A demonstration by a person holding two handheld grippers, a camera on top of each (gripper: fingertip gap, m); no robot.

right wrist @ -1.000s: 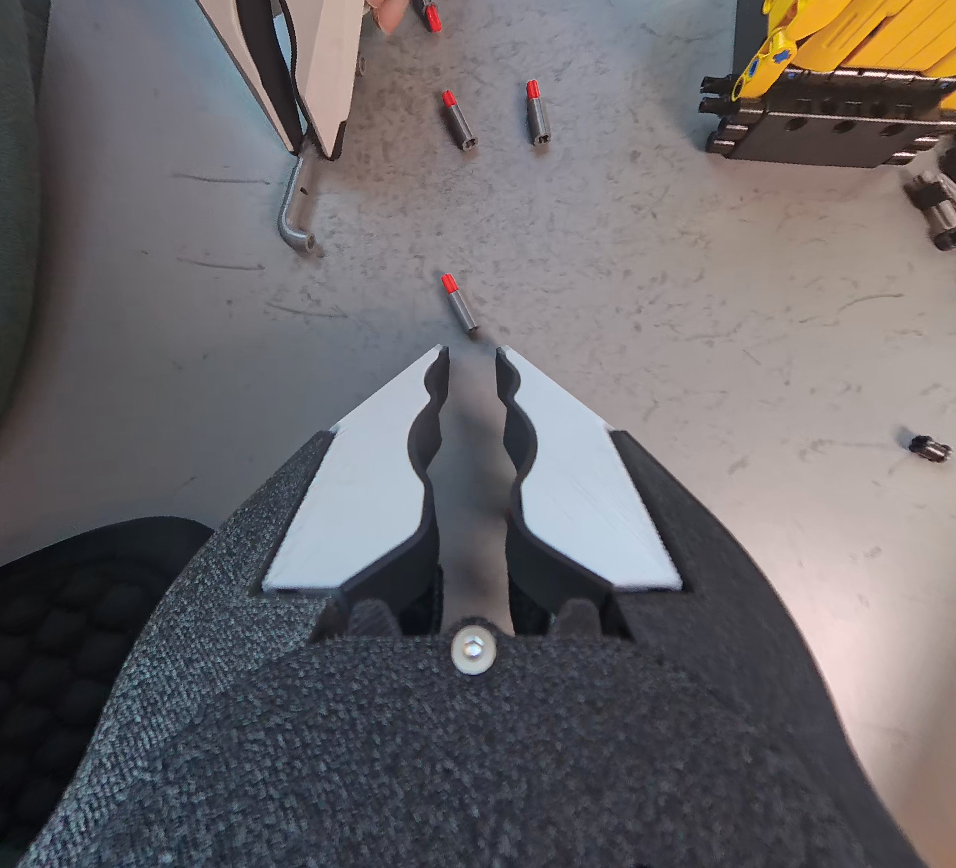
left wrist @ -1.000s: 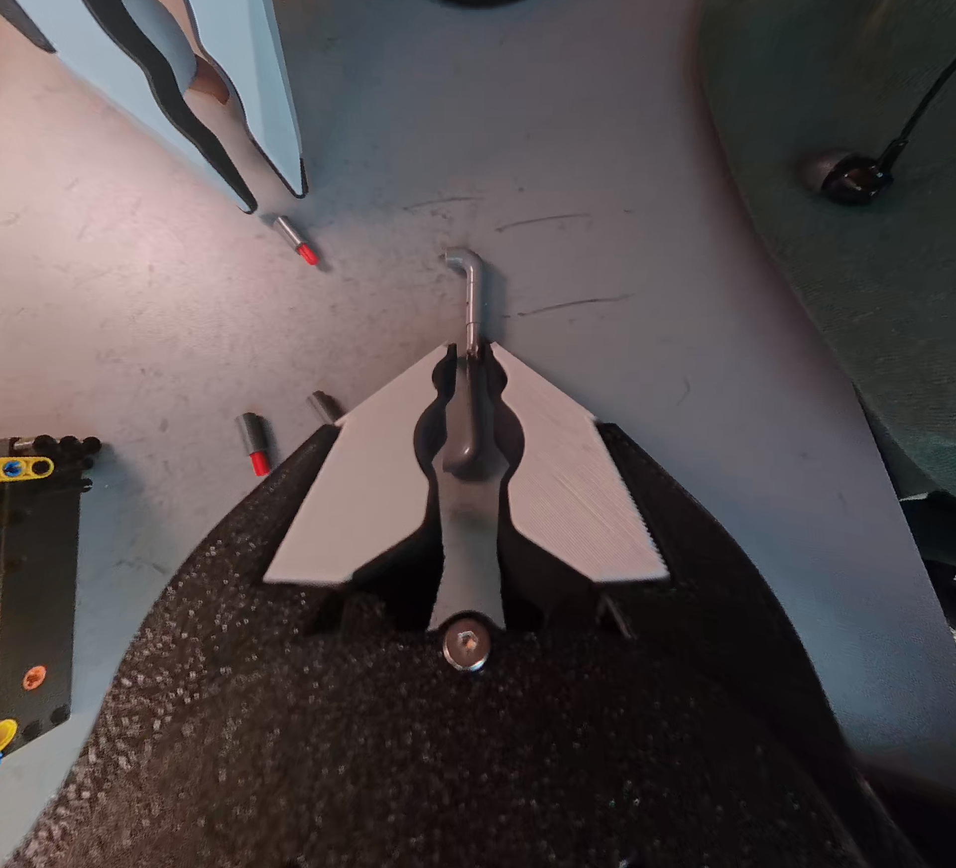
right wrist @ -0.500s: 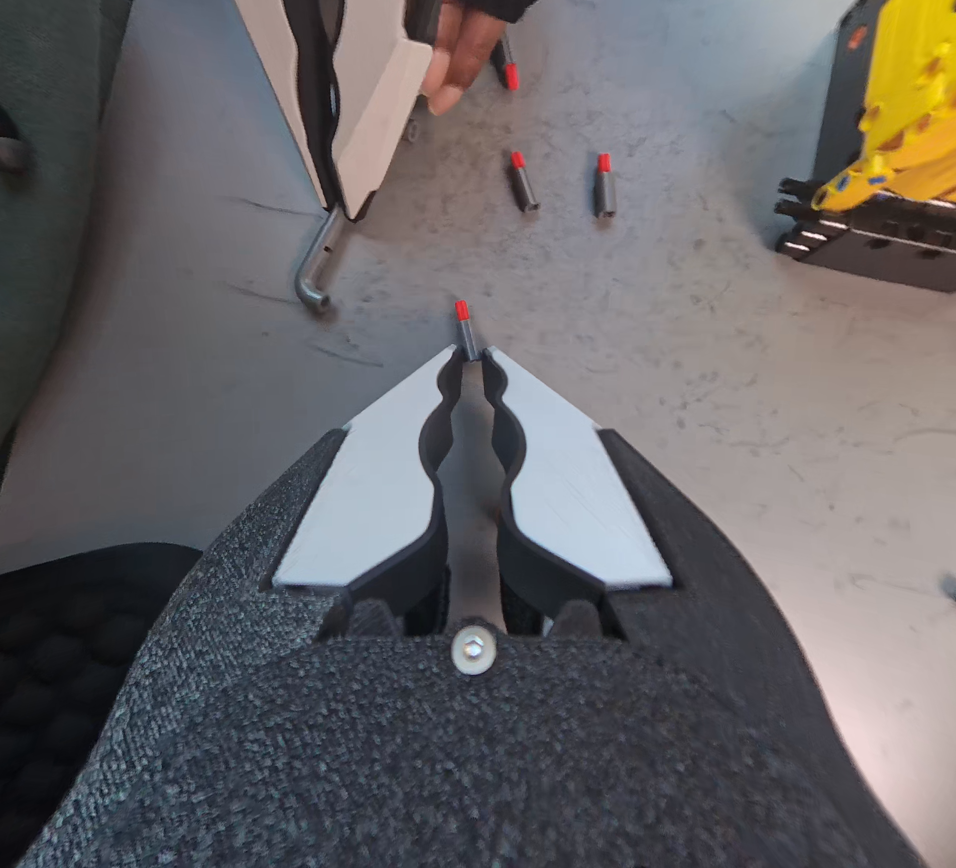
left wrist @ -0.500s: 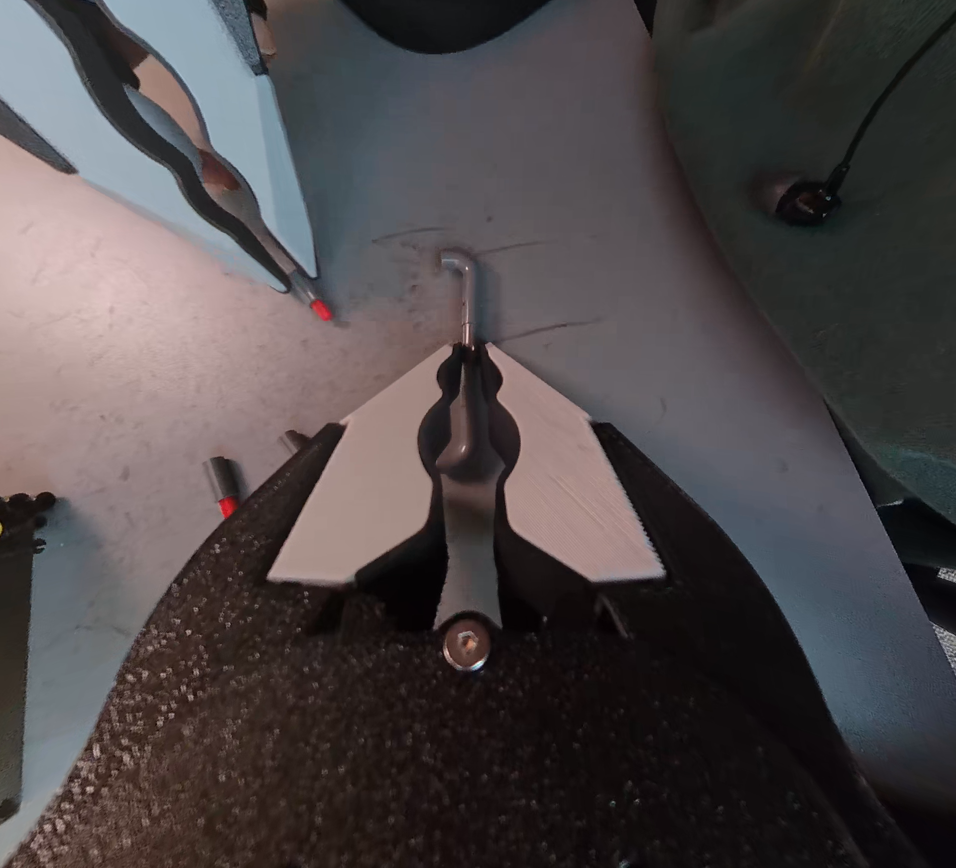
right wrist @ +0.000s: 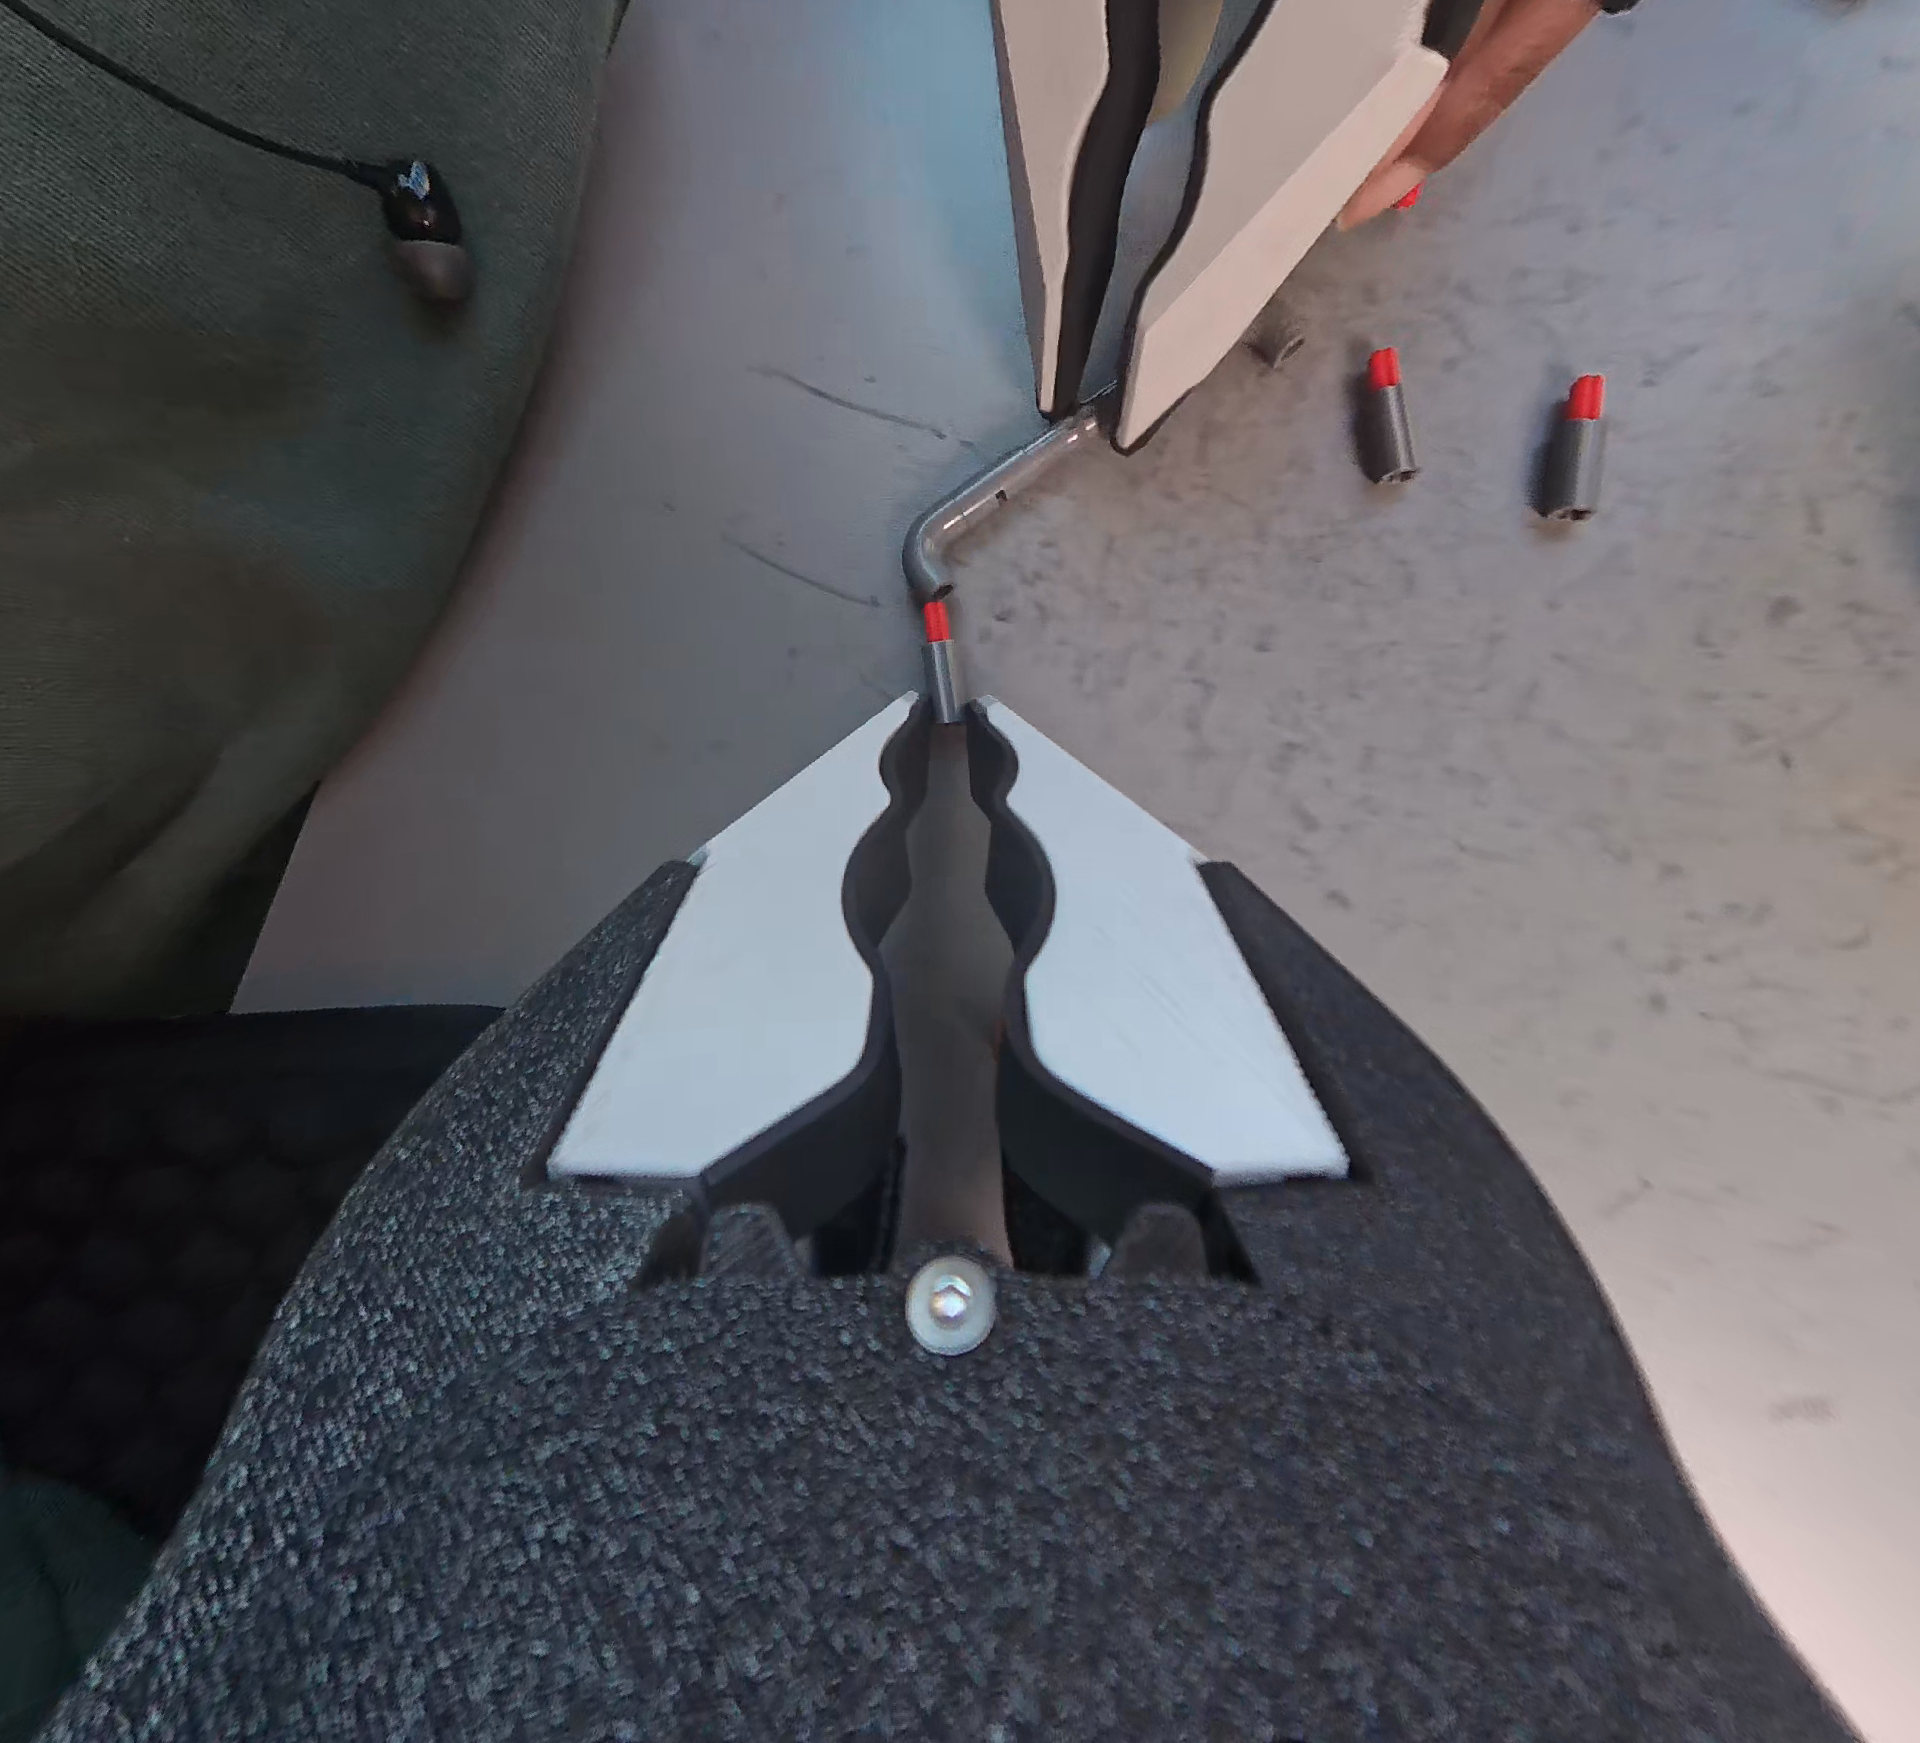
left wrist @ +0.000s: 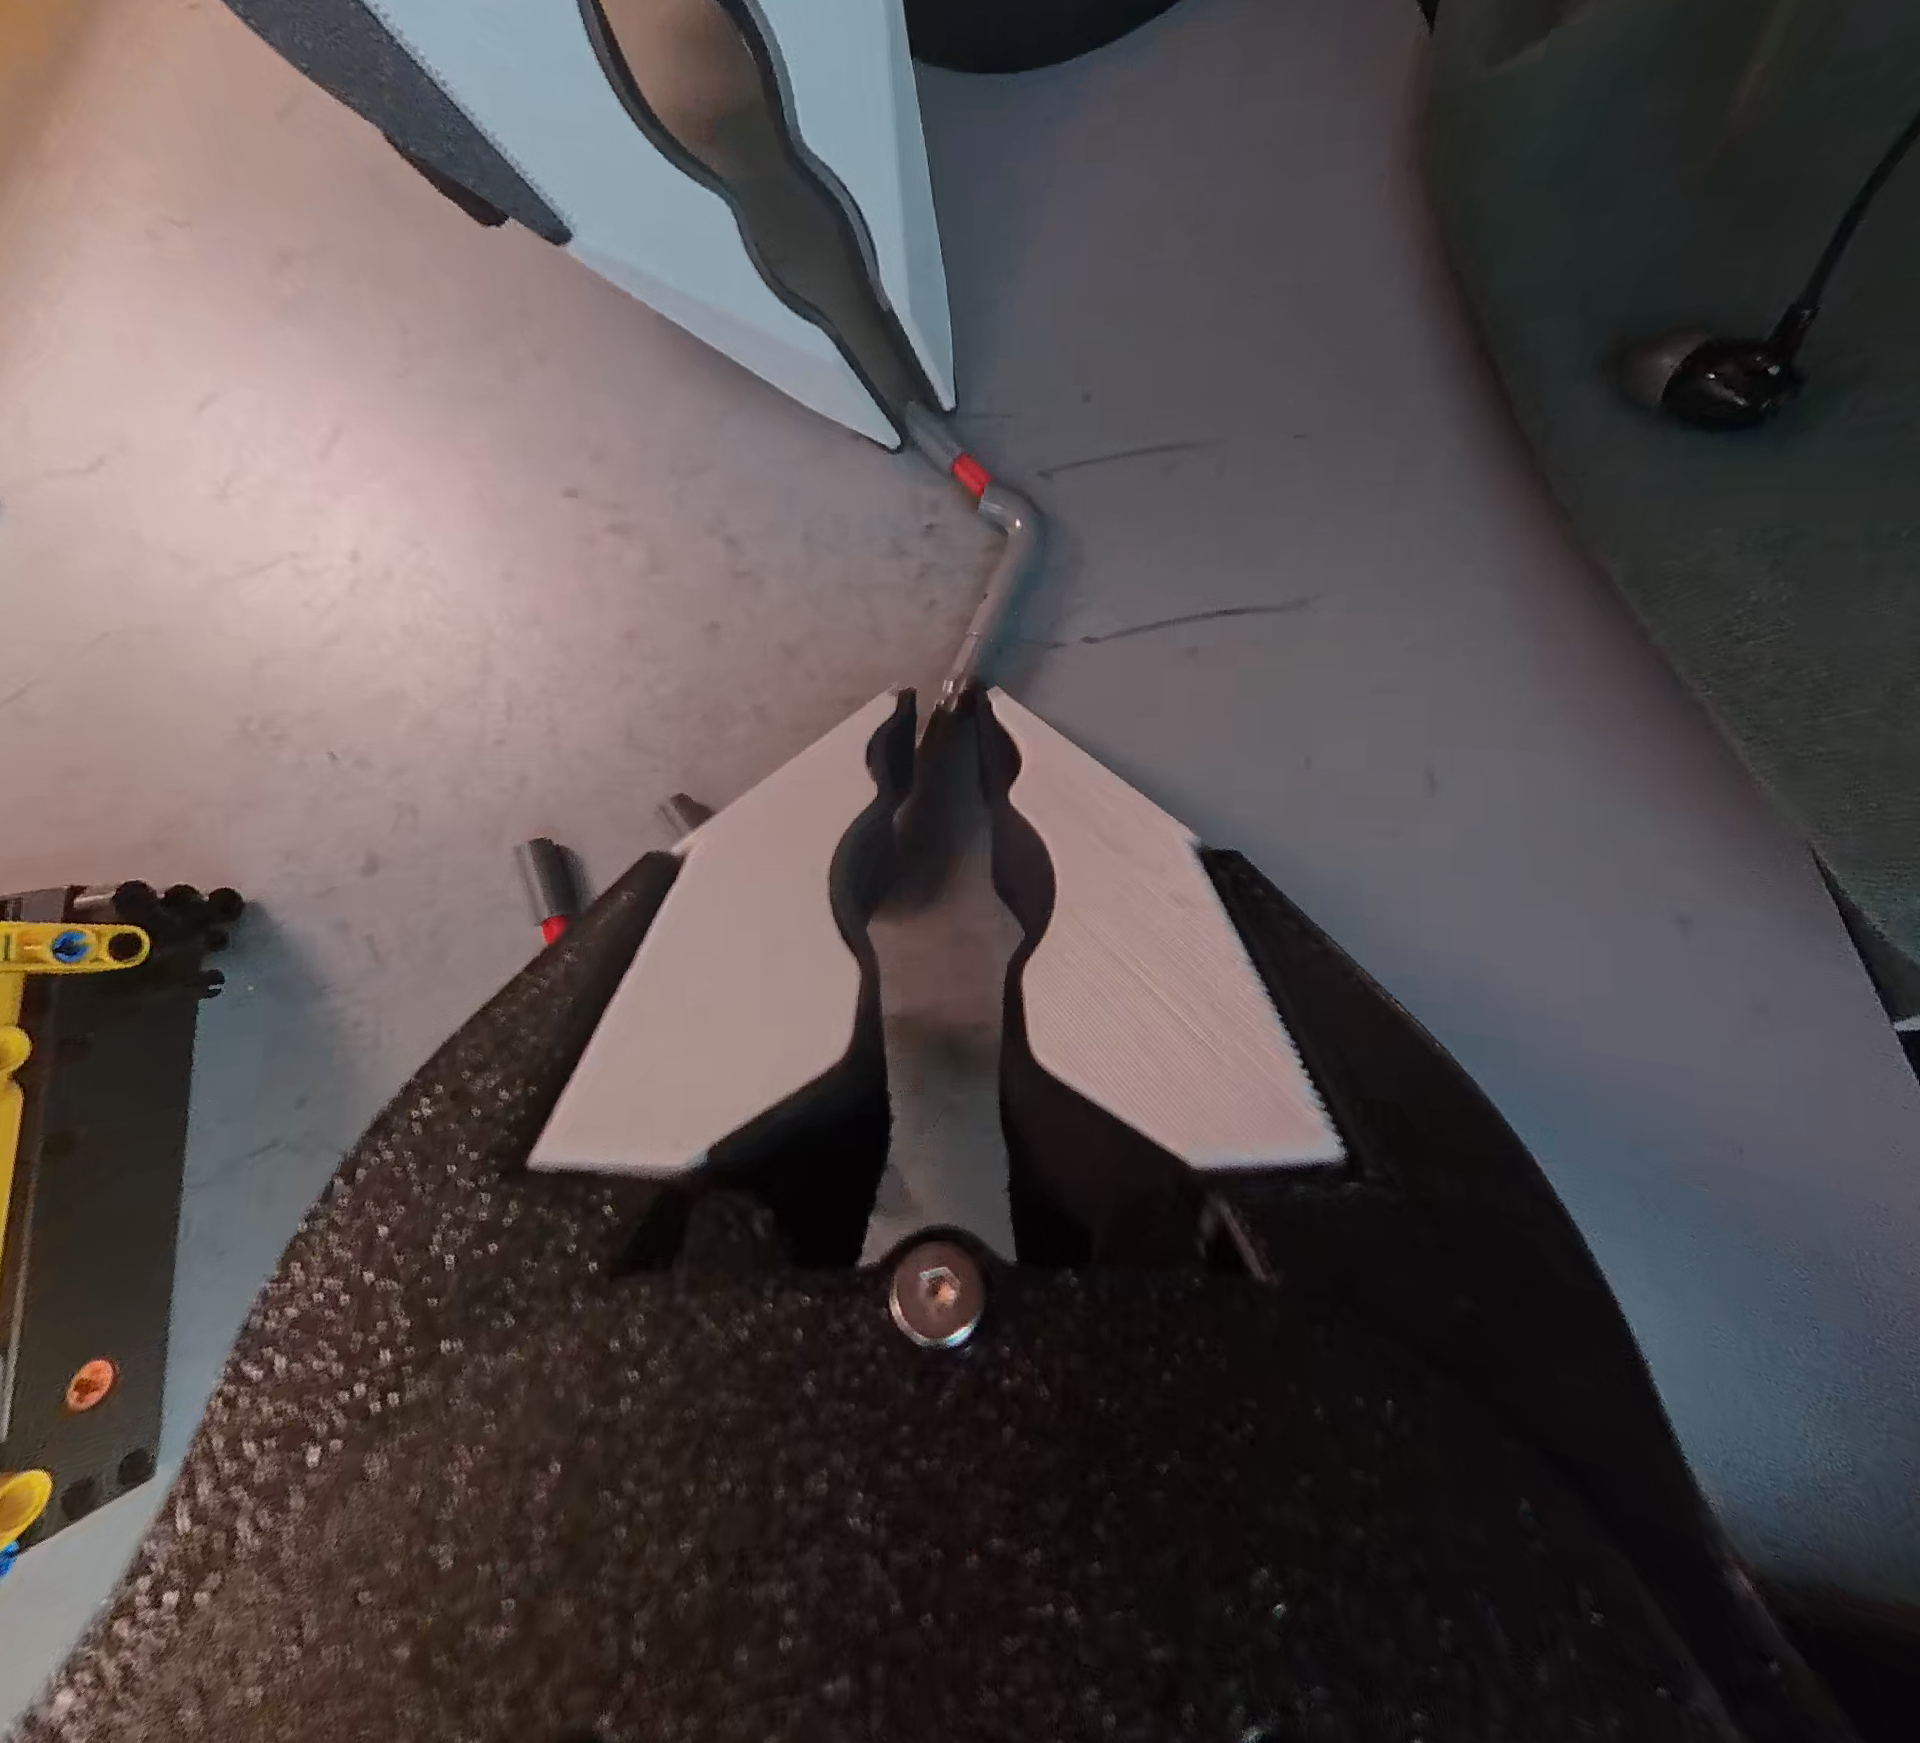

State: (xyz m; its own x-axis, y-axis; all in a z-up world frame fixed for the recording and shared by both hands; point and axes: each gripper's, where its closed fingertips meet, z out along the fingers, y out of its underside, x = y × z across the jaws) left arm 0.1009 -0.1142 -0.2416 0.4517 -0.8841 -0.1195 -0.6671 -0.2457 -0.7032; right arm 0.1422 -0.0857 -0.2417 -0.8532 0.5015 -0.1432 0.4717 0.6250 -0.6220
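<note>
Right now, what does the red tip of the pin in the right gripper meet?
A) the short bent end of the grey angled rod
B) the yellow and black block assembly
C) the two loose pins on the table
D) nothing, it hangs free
A: the red tip of the pin in the right gripper meets the bent end of the grey angled rod, which the left gripper holds by its long end.

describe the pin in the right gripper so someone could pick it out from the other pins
On the grey table, look just ahead of the right gripper, whose fingers pinch a small grey pin. Its red tip points at the short end of the bent rod held by the left gripper. The two loose pins lie flat off to the right, untouched by either gripper.
</note>
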